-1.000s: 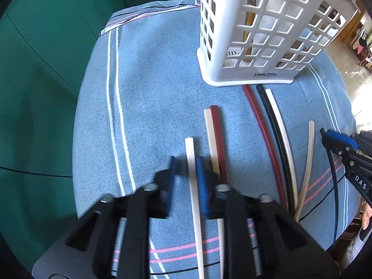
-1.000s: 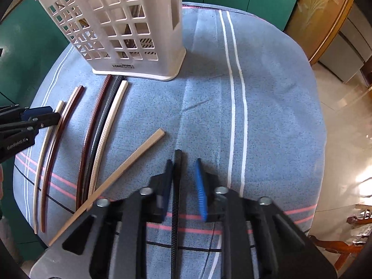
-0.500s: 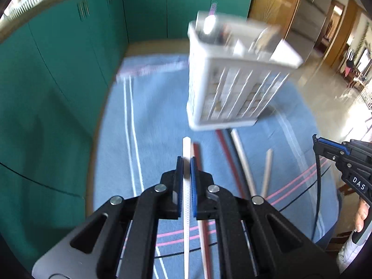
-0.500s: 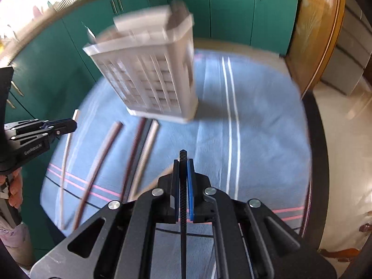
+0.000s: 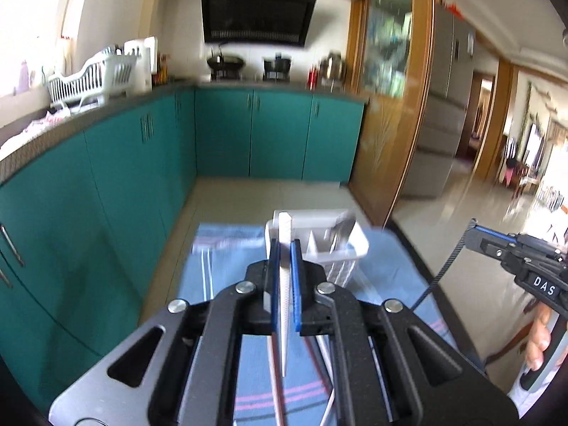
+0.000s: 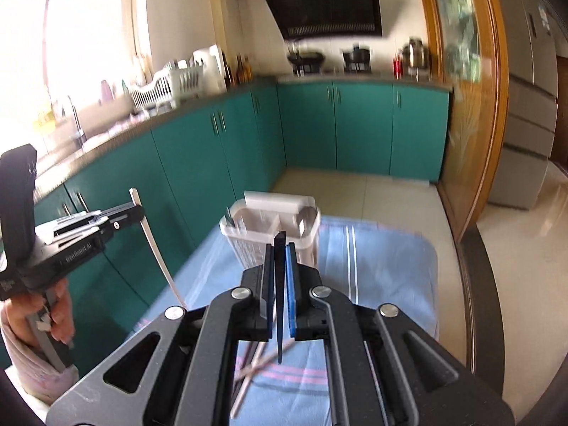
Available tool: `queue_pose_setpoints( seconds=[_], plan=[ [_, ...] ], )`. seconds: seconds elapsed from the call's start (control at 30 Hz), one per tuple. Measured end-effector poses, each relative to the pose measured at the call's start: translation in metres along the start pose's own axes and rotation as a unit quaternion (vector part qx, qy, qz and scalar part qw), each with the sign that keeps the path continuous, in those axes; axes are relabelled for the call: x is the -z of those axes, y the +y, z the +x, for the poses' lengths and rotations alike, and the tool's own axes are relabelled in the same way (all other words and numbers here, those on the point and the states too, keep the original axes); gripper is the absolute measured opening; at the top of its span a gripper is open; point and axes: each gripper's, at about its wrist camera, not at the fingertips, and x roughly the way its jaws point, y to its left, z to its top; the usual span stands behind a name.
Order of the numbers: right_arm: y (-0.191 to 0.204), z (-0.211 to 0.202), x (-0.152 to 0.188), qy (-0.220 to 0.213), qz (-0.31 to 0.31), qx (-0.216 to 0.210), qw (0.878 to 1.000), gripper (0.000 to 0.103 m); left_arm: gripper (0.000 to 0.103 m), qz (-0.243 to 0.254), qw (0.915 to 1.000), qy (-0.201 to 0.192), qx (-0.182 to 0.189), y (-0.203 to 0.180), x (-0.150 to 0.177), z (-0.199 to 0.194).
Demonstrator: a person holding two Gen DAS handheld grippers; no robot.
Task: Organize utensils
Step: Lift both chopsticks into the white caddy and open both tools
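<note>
Left gripper (image 5: 284, 248) jaws clamped narrow on a white chopstick (image 5: 284, 284); stick runs through the pads, tip poking out past them, tail hanging below. Right gripper (image 6: 279, 248) jaws same, pinched tight on a black chopstick (image 6: 279, 301), also sticking out both ends. Both grippers are up off the surface, pointing somewhat downward toward the white slotted utensil basket (image 6: 305, 238), which stands upright on the blue striped cloth (image 6: 390, 269) ahead of both. Basket has divided compartments with some cutlery inside; which pieces, can't tell, blurred. In the left view the right gripper shows at the right edge with the black stick dangling from its tip, a hand (image 5: 539, 340) on its handle. In the right view the left gripper sits at the left edge, white stick slanting down from it, a hand (image 6: 60, 312) gripping the trigger. More chopsticks (image 6: 255, 365) lie on the cloth below the right gripper, partly hidden. Teal cabinets (image 5: 220, 135) behind.
</note>
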Motion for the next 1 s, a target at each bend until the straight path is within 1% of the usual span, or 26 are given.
queue_pose_setpoints(
  seconds=[0.1, 0.17, 0.2, 0.27, 0.33, 0.4, 0.5, 0.57, 0.6, 0.7, 0.83, 0.93, 0.97, 1.0],
  plan=[
    [0.002, -0.010, -0.031, -0.050, 0.003, -0.005, 0.999, 0.007, 0.006, -0.004, 0.9987, -0.050, 0.008, -0.005, -0.032, -0.015],
    [0.000, -0.009, -0.054, -0.074, 0.008, 0.000, 0.997, 0.007, 0.006, -0.007, 0.9972, -0.074, 0.007, -0.011, -0.052, -0.017],
    [-0.001, -0.010, -0.062, -0.084, 0.010, 0.002, 0.996, 0.007, 0.006, -0.004, 0.9957, -0.093, 0.000, -0.013, -0.065, -0.015],
    [-0.002, -0.009, -0.081, -0.111, 0.011, 0.009, 0.994, 0.007, 0.006, -0.007, 0.9924, -0.122, -0.011, -0.013, -0.081, -0.010],
    [-0.003, 0.001, -0.095, -0.117, 0.006, 0.030, 0.993, 0.007, 0.006, -0.021, 0.9896, -0.143, -0.005, -0.010, -0.092, 0.003],
    [-0.007, 0.018, -0.099, -0.120, 0.008, 0.038, 0.992, 0.007, 0.006, -0.041, 0.9875, -0.152, -0.012, -0.004, -0.096, 0.023],
    [-0.012, 0.050, -0.084, -0.104, 0.012, 0.035, 0.994, 0.007, 0.006, -0.049, 0.9885, -0.137, -0.040, 0.002, -0.085, 0.056],
    [-0.016, 0.070, -0.070, -0.095, 0.016, 0.034, 0.995, 0.007, 0.006, -0.062, 0.9897, -0.123, -0.038, 0.007, -0.071, 0.072],
    [-0.019, 0.081, -0.062, -0.088, 0.019, 0.042, 0.995, 0.007, 0.006, -0.066, 0.9904, -0.115, -0.038, 0.010, -0.065, 0.079],
    [-0.026, 0.105, -0.044, -0.057, 0.032, 0.051, 0.997, 0.007, 0.006, -0.064, 0.9926, -0.089, -0.052, 0.014, -0.049, 0.098],
    [-0.032, 0.121, -0.028, -0.041, 0.050, 0.051, 0.997, 0.007, 0.006, -0.063, 0.9942, -0.069, -0.054, 0.019, -0.033, 0.108],
    [-0.031, 0.124, -0.019, -0.030, 0.052, 0.059, 0.996, 0.007, 0.007, -0.060, 0.9946, -0.063, -0.056, 0.022, -0.026, 0.107],
    [-0.032, 0.124, -0.018, -0.027, 0.052, 0.062, 0.996, 0.007, 0.008, -0.058, 0.9944, -0.065, -0.059, 0.023, -0.025, 0.105],
    [-0.032, 0.124, -0.016, -0.025, 0.052, 0.066, 0.996, 0.012, 0.014, -0.055, 0.9941, -0.069, -0.063, 0.023, -0.023, 0.101]
  ],
)
